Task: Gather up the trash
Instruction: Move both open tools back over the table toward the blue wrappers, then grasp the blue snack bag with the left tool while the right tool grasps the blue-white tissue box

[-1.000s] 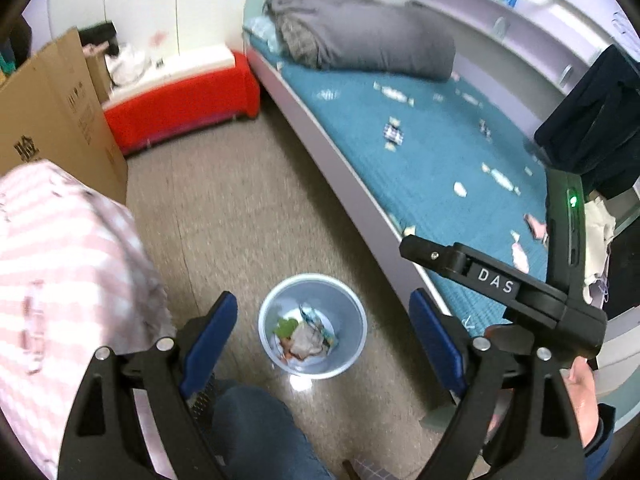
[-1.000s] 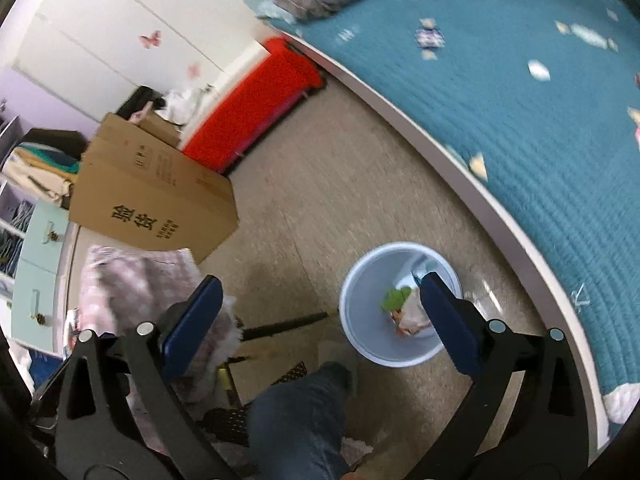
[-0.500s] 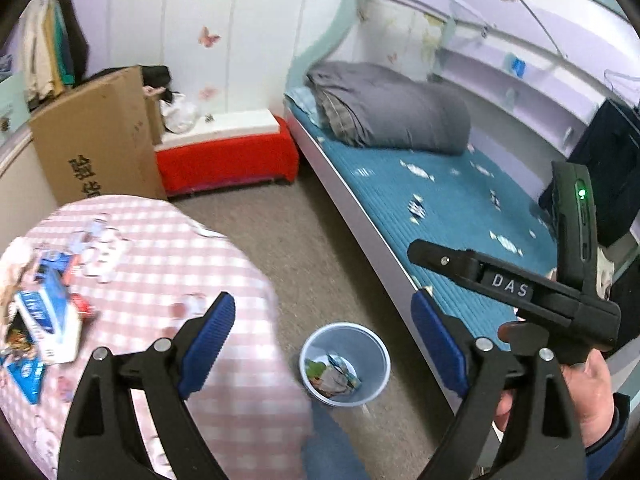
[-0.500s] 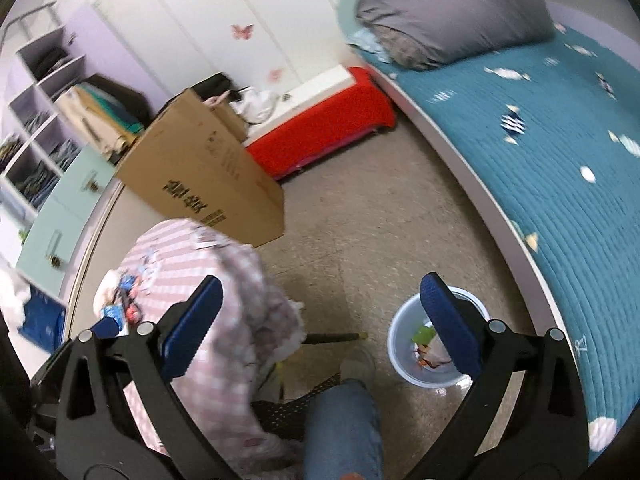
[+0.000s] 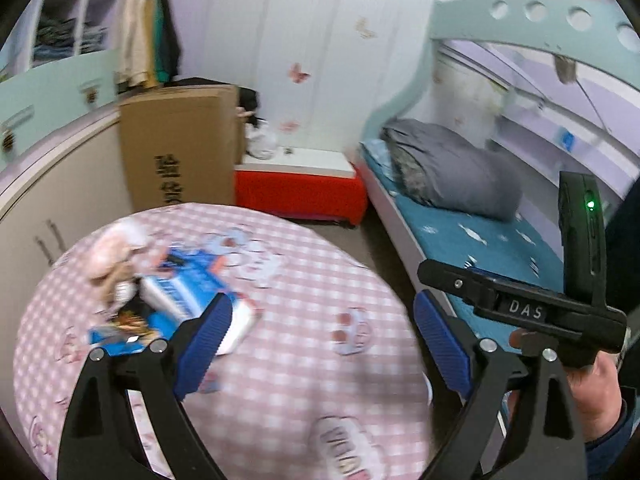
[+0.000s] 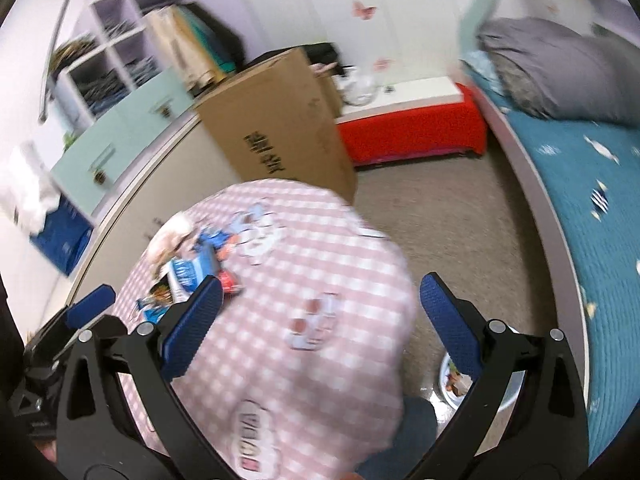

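Note:
A pile of trash, blue wrappers and crumpled pink paper (image 5: 168,284), lies on the left part of a round table with a pink checked cloth (image 5: 304,360); it also shows in the right wrist view (image 6: 192,264). My left gripper (image 5: 320,332) is open and empty above the table, just right of the pile. My right gripper (image 6: 320,320) is open and empty above the table's right half. The pale blue trash bin (image 6: 452,380) stands on the floor by the bed, mostly hidden behind my right finger.
A tall cardboard box (image 5: 180,148) stands behind the table beside a red bench (image 5: 300,192). A bed with a teal cover (image 6: 592,200) runs along the right. The right gripper's body (image 5: 560,312) shows in the left wrist view. My knee (image 6: 400,440) is below the table.
Both grippers have swung up and left, from over the trash bin on the floor to above the table. The trash pile has come into view. Both stay open.

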`<state>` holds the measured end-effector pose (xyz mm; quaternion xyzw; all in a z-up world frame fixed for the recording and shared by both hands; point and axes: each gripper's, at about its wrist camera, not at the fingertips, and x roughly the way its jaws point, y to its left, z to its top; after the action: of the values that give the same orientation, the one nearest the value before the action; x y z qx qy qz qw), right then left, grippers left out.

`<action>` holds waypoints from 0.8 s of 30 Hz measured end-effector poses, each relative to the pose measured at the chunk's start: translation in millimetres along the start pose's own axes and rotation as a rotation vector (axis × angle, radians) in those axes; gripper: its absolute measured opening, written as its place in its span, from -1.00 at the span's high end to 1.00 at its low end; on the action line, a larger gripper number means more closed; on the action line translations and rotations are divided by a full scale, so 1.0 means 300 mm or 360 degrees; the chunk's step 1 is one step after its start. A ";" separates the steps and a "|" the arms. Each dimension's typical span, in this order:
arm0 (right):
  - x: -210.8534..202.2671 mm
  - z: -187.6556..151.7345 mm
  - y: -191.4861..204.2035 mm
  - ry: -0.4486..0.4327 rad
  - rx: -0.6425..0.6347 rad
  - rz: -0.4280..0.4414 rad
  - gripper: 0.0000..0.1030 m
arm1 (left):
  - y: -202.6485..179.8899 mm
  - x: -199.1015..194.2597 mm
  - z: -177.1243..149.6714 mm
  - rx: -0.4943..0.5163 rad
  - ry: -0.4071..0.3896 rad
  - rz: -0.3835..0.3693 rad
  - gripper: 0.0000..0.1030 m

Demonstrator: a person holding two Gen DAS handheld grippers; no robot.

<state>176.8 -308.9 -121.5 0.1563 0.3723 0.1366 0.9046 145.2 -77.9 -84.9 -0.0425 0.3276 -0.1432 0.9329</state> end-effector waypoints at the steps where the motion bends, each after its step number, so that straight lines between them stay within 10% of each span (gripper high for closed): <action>1: 0.025 0.005 0.050 0.0021 -0.0054 0.0020 -0.88 | 0.041 -0.020 -0.005 -0.0023 -0.0019 0.0027 -0.75; 21: 0.603 -0.121 0.624 0.0481 -0.0948 -0.0002 -0.86 | 0.600 -0.124 -0.210 -0.0514 0.0029 0.0367 -0.75; 24: 0.640 -0.133 0.638 0.0496 -0.0964 0.0006 -0.38 | 0.628 -0.108 -0.231 -0.0527 0.0060 0.0381 -0.75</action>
<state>254.8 -56.9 -195.7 -0.1416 0.4482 0.2649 0.8420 123.0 112.8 -152.4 -0.1534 0.3668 0.0238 0.9173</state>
